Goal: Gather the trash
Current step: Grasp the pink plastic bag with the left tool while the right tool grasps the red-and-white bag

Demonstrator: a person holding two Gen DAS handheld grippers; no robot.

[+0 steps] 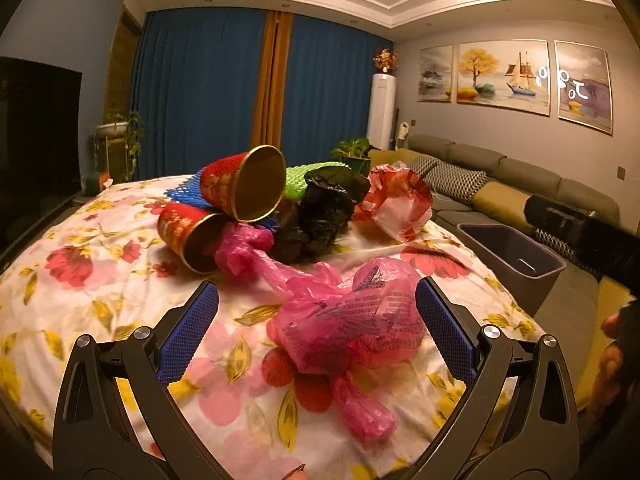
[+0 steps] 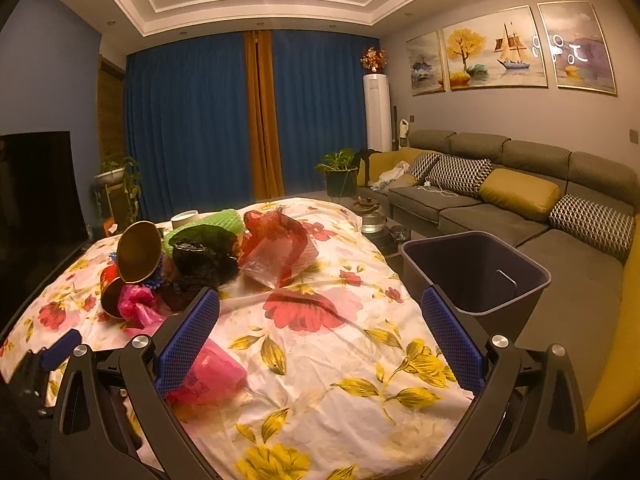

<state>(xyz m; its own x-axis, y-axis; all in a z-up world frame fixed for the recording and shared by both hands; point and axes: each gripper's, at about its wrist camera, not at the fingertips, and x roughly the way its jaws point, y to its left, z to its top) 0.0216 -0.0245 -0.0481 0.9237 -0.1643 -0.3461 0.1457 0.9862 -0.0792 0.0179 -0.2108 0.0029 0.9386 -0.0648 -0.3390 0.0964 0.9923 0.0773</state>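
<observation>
Left gripper point(image 1: 317, 320) spread wide around the pink bag point(image 1: 352, 320) on the cloth point(image 1: 100, 280), not yet clenched; pickup step, I judge. Right gripper point(image 2: 320, 328) released, empty; bin point(image 2: 476, 280) at two o'clock. Next: close, carry right to bin.

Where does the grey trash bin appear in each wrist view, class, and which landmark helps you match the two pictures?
Left wrist view: the grey trash bin sits at the right edge, beyond the floral cloth.
Right wrist view: the bin is right of centre, behind the right gripper and its right finger.
Shared landmark: the sailing-ship painting.
</observation>
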